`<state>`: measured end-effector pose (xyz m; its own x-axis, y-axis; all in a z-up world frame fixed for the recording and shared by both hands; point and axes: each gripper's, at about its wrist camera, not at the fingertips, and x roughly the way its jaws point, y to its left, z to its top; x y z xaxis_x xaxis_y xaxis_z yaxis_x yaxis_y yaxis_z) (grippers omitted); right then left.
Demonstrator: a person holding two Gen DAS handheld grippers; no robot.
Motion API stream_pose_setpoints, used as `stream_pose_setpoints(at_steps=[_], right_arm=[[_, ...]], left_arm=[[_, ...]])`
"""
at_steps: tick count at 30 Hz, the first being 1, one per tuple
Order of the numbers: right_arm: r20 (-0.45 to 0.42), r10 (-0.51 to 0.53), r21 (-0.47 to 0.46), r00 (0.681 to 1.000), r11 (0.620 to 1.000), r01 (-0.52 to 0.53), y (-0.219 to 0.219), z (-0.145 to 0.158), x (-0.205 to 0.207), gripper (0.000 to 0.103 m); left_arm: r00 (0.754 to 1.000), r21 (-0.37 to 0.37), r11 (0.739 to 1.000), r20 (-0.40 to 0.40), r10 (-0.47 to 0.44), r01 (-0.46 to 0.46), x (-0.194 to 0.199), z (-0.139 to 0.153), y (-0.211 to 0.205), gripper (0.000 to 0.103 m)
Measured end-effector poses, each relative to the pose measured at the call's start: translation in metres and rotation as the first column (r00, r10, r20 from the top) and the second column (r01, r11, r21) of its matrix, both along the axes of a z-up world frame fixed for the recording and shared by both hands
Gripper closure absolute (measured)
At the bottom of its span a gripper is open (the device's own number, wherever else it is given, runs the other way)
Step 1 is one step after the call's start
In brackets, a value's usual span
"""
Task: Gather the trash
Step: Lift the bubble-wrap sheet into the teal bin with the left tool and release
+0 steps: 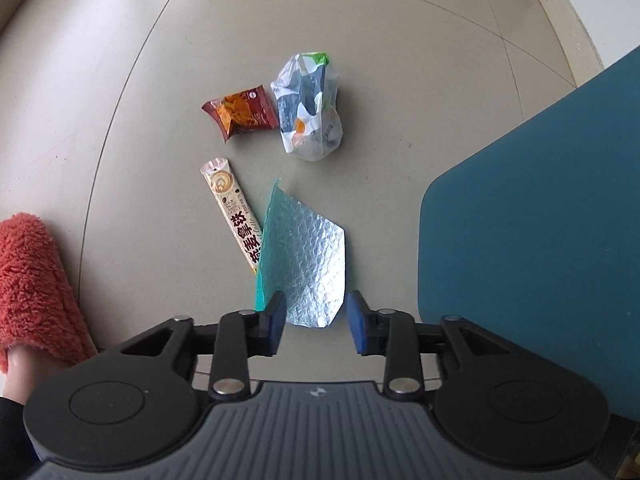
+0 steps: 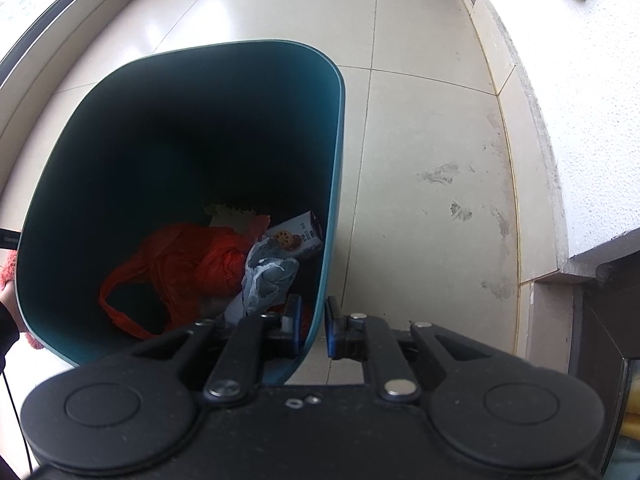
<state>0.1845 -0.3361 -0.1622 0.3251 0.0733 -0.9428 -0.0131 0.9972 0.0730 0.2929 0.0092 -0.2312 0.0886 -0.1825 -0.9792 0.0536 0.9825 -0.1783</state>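
Left wrist view: four pieces of trash lie on the tiled floor (image 1: 120, 80). The green bubble-wrap pouch (image 1: 304, 256) is nearest, directly ahead of the left gripper (image 1: 316, 326), whose blue-padded jaws are spread apart with nothing between them; the near edge of the pouch sits in line with the gap between the pads. The long coffee stick sachet (image 1: 234, 214) lies just left of the pouch, its near end tucked under the pouch edge. Farther away lie the red-brown snack wrapper (image 1: 240, 114) and, just to its right, the crumpled clear plastic bag (image 1: 310, 112). The teal bin (image 1: 540, 220) stands at the right, and a red fluffy slipper (image 1: 32, 288) sits at the near left. Right wrist view: the right gripper (image 2: 312, 330) is clamped on the near right wall of the teal bin (image 2: 332, 200), one pad inside and one outside the rim. The bin holds a red plastic bag (image 2: 180, 268), a pale crumpled bag (image 2: 268, 276) and a small printed carton (image 2: 298, 238). A white wall (image 2: 580, 120) runs along the right.
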Motion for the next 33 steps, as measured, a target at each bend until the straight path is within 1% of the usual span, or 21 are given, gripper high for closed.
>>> stream_pose_setpoints(at_steps=[2,7,10,11,12,13,14,15,17,18,21,25,29,31,33], right_arm=[[-0.002,-0.005,0.011,1.000,1.000,0.005,-0.002,0.000,0.000,0.091],[-0.007,-0.015,0.040,1.000,0.999,0.015,-0.007,0.000,0.001,0.090],[-0.012,-0.018,0.044,1.000,0.999,0.019,-0.008,-0.001,0.002,0.090],[-0.013,-0.019,0.044,1.000,0.999,0.019,-0.008,-0.001,0.002,0.090],[-0.015,-0.020,0.044,1.000,0.999,0.021,-0.008,-0.002,0.003,0.090],[-0.017,-0.021,0.044,1.000,0.999,0.022,-0.008,-0.002,0.003,0.090],[-0.018,-0.023,0.044,1.000,0.999,0.023,-0.008,-0.002,0.004,0.090],[-0.020,-0.023,0.043,1.000,0.999,0.024,-0.008,-0.003,0.004,0.090],[-0.024,-0.024,0.042,0.999,0.999,0.025,-0.008,-0.004,0.005,0.090],[-0.026,-0.023,0.041,0.999,0.999,0.025,-0.008,-0.005,0.006,0.090],[-0.026,-0.022,0.040,0.999,0.999,0.023,-0.008,-0.005,0.005,0.090],[-0.023,-0.020,0.037,1.000,0.999,0.021,-0.007,-0.005,0.005,0.090],[-0.020,-0.019,0.034,1.000,0.999,0.020,-0.007,-0.005,0.005,0.090],[-0.018,-0.018,0.029,1.000,0.999,0.018,-0.005,-0.005,0.004,0.091],[-0.015,-0.016,0.023,1.000,1.000,0.016,-0.003,-0.005,0.003,0.091]], left_arm=[[1.000,-0.013,1.000,-0.009,0.010,-0.010,0.003,-0.020,0.003,0.024],[0.996,0.052,0.998,-0.084,0.042,-0.038,0.013,-0.072,0.010,0.024],[0.991,0.054,0.997,-0.117,0.057,-0.051,0.013,-0.096,0.014,0.025],[0.991,0.060,0.997,-0.122,0.055,-0.048,0.013,-0.100,0.014,0.027],[0.990,0.068,0.997,-0.132,0.051,-0.042,0.013,-0.106,0.012,0.034],[0.988,0.066,0.997,-0.145,0.050,-0.040,0.013,-0.110,0.010,0.038],[0.987,0.063,0.997,-0.154,0.050,-0.041,0.013,-0.113,0.010,0.045],[0.985,0.065,0.997,-0.165,0.051,-0.041,0.013,-0.116,0.008,0.062],[0.984,0.068,0.997,-0.170,0.052,-0.041,0.012,-0.118,0.007,0.083],[0.986,0.060,0.997,-0.160,0.052,-0.043,0.010,-0.116,0.007,0.089],[0.991,0.067,0.997,-0.119,0.056,-0.048,0.006,-0.105,0.006,0.097],[0.993,0.069,0.994,-0.073,0.095,-0.090,0.001,-0.078,0.008,0.100],[0.989,0.009,0.989,-0.024,0.146,-0.145,-0.003,-0.028,0.014,0.100],[0.986,-0.030,0.985,0.008,0.168,-0.168,-0.004,0.004,0.013,0.100],[0.984,-0.058,0.984,0.046,0.173,-0.171,-0.007,0.036,0.010,0.100]])
